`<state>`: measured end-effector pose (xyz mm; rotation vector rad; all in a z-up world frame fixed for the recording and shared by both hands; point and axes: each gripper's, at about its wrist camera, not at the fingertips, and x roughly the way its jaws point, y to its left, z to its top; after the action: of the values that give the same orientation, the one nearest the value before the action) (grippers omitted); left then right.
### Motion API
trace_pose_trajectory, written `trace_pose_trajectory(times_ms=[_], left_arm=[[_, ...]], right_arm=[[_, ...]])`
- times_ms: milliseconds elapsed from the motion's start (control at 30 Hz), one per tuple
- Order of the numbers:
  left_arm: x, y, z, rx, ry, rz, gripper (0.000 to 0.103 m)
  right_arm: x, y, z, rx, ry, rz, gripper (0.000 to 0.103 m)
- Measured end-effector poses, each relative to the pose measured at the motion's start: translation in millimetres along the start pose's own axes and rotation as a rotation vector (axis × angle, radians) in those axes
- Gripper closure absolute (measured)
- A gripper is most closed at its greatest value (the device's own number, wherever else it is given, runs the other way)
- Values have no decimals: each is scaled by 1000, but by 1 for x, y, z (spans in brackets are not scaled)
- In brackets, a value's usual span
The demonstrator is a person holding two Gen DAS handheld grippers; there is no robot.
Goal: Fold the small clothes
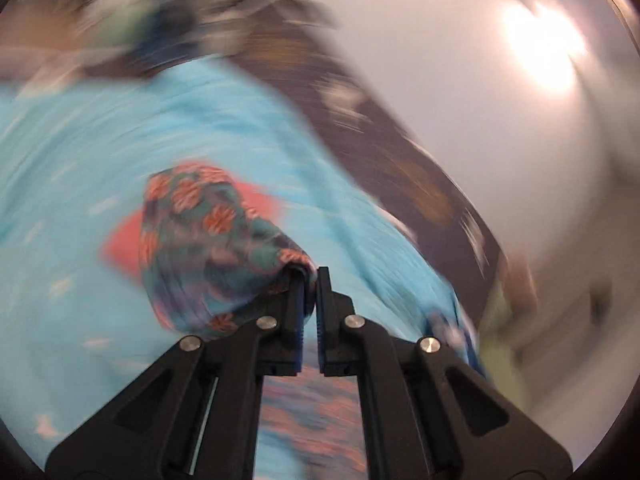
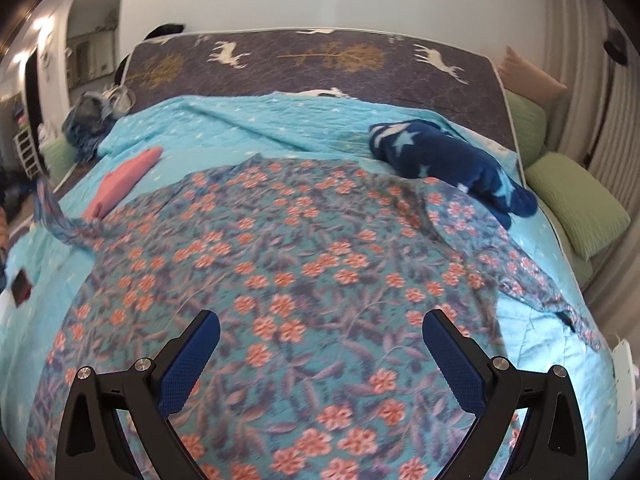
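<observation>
A teal floral garment (image 2: 288, 264) with orange flowers lies spread over the light blue bedspread (image 2: 240, 128). My right gripper (image 2: 320, 328) is open and empty, hovering just above the garment's near part. My left gripper (image 1: 311, 280) is shut on a bunched fold of the same floral garment (image 1: 200, 240) and holds it lifted above the bedspread (image 1: 120, 140). The left wrist view is heavily blurred. In the right wrist view the garment's left sleeve (image 2: 52, 208) is pulled up at the far left.
A folded pink cloth (image 2: 124, 180) lies left of the garment, also in the left wrist view (image 1: 124, 248). A dark blue star-patterned fleece (image 2: 448, 160) lies at the back right. Green pillows (image 2: 576, 204) line the right bed edge. A dark phone (image 2: 22, 286) lies at left.
</observation>
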<state>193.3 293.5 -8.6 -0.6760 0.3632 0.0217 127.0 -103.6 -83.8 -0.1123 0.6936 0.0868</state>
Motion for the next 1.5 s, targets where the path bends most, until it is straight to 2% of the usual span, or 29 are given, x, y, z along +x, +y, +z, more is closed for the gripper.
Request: trace_pose_trajectory(times_ms=[33, 100, 167, 200, 233, 267, 333, 367, 533, 667, 833, 967, 1033, 1133, 1300, 1433, 1467, 1500], left_arm=[[7, -38, -10, 96, 24, -44, 97], [29, -110, -46, 282, 123, -150, 97], [56, -163, -96, 453, 245, -201, 97], [65, -178, -119, 519, 294, -202, 95], [76, -192, -148, 598, 362, -196, 89], [85, -198, -164, 645, 412, -196, 86], [86, -198, -193, 706, 469, -181, 74], [84, -195, -197, 713, 475, -167, 72], [52, -171, -181, 651, 430, -100, 50], [37, -129, -159, 616, 361, 43, 48], [31, -66, -144, 461, 376, 179, 48], [44, -41, -143, 407, 391, 249, 48], [54, -34, -143, 383, 423, 257, 48], [66, -29, -141, 342, 447, 259, 48], [75, -27, -133, 321, 435, 294, 48], [76, -23, -129, 306, 415, 322, 48], [75, -21, -129, 301, 411, 328, 48], [74, -21, -128, 297, 410, 329, 48]], right_arm=[[0, -5, 0, 20, -1, -3, 0], [-1, -17, 0, 69, -6, -7, 0], [-4, -32, -2, 113, -6, -21, 0], [-5, -39, -4, 127, -1, -28, 0], [-5, -46, -6, 141, 6, -35, 0], [-6, -54, -9, 158, 16, -41, 0], [-8, -72, -16, 196, 35, -46, 0], [-9, -81, -19, 210, 40, -45, 0], [1, -105, -25, 228, 81, -9, 0], [20, -110, -12, 231, 104, 146, 0], [54, -123, 10, 353, 164, 406, 1], [91, -140, 15, 509, 225, 559, 1], [106, -143, 20, 520, 228, 588, 1], [131, -142, 24, 541, 269, 687, 1], [148, -126, 39, 415, 244, 719, 0], [158, -114, 49, 366, 270, 726, 1], [162, -113, 52, 378, 276, 729, 3], [166, -114, 54, 394, 285, 728, 20]])
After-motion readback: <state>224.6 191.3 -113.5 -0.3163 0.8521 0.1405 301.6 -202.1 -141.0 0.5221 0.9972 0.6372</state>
